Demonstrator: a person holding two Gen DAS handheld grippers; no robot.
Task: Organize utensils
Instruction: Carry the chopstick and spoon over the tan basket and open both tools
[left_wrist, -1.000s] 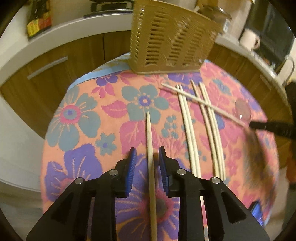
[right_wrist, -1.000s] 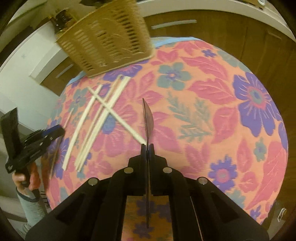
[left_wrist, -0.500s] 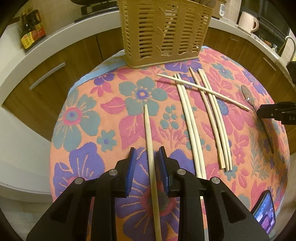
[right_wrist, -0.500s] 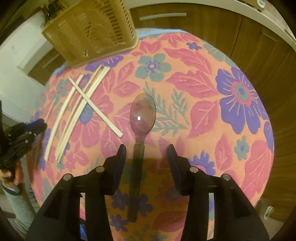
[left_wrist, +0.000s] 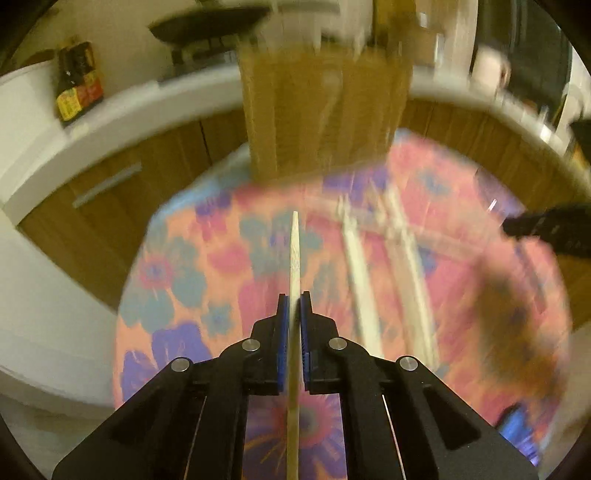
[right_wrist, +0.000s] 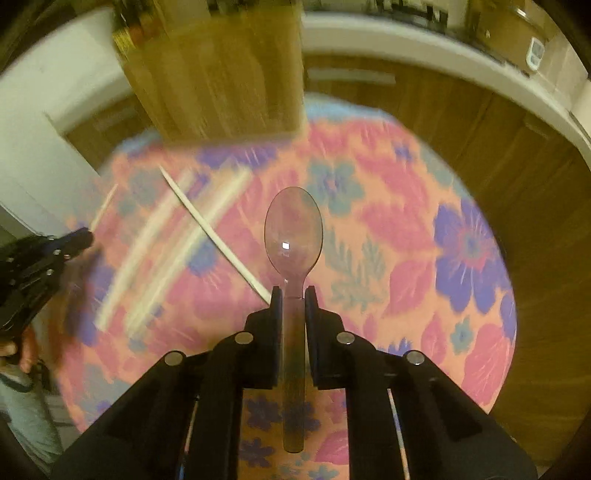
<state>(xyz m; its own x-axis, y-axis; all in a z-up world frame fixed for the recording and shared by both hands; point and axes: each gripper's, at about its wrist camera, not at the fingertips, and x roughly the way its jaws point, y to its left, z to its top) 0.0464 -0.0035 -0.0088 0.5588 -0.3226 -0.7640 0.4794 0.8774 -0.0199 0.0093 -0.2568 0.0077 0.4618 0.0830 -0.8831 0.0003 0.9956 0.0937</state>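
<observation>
My left gripper (left_wrist: 294, 300) is shut on a wooden chopstick (left_wrist: 295, 254) that points toward the tan slotted basket (left_wrist: 325, 110) at the table's far edge. My right gripper (right_wrist: 294, 293) is shut on the handle of a clear plastic spoon (right_wrist: 293, 230), bowl forward and facing up, above the floral tablecloth. Several more chopsticks (left_wrist: 373, 266) lie on the cloth right of the left gripper; they also show in the right wrist view (right_wrist: 207, 229). The basket shows blurred in the right wrist view (right_wrist: 221, 70). Both views are motion-blurred.
The round table has a floral cloth (left_wrist: 207, 280) (right_wrist: 424, 258). Wooden cabinets and a white counter (left_wrist: 122, 110) curve behind it. A sauce bottle (left_wrist: 74, 88) stands on the counter. The other gripper shows at each view's edge (left_wrist: 546, 229) (right_wrist: 40, 266).
The left gripper closed on the chopstick and lifted it. The right gripper, open around the spoon half a second ago, closed on its handle and lifted it. Both views now blur with motion.
</observation>
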